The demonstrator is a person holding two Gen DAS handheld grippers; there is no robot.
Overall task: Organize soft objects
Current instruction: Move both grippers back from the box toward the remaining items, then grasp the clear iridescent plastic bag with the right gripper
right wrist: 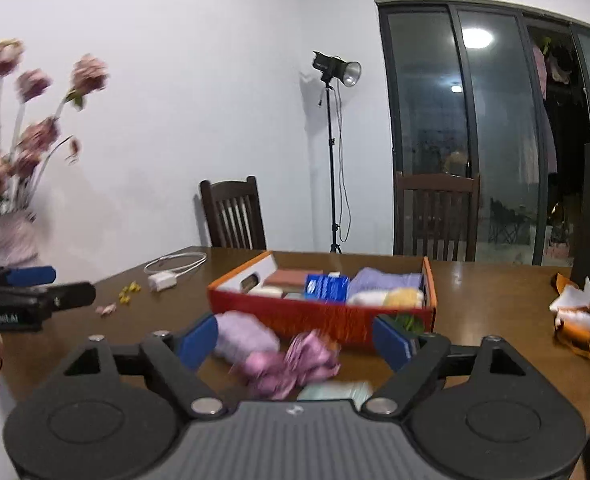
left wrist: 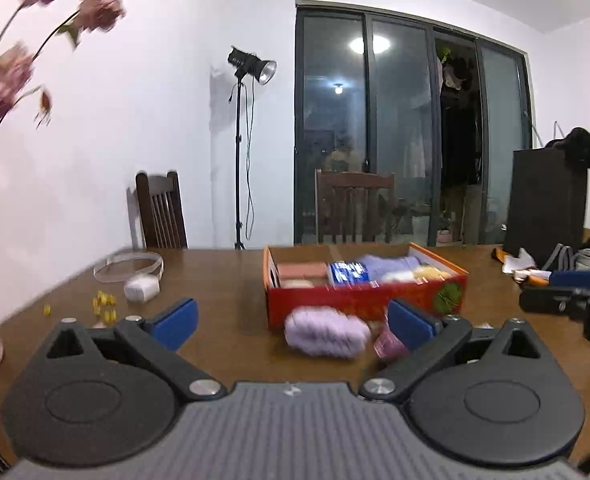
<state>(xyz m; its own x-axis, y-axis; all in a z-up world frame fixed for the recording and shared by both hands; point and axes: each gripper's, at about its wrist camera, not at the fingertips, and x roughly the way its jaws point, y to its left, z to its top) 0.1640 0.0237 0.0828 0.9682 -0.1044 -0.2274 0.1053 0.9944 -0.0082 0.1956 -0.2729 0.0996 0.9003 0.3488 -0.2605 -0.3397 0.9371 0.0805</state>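
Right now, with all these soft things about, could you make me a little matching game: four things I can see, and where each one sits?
Things:
1. lilac yarn
2. blue packet
3. white charger
4. pink cloth

Places:
A. inside the red box
B. on the table, far left, by its coiled cable
C. between the right gripper fingers
D. beside that gripper's left finger

Pairs: 1-D, 2-A, 3-B, 4-C
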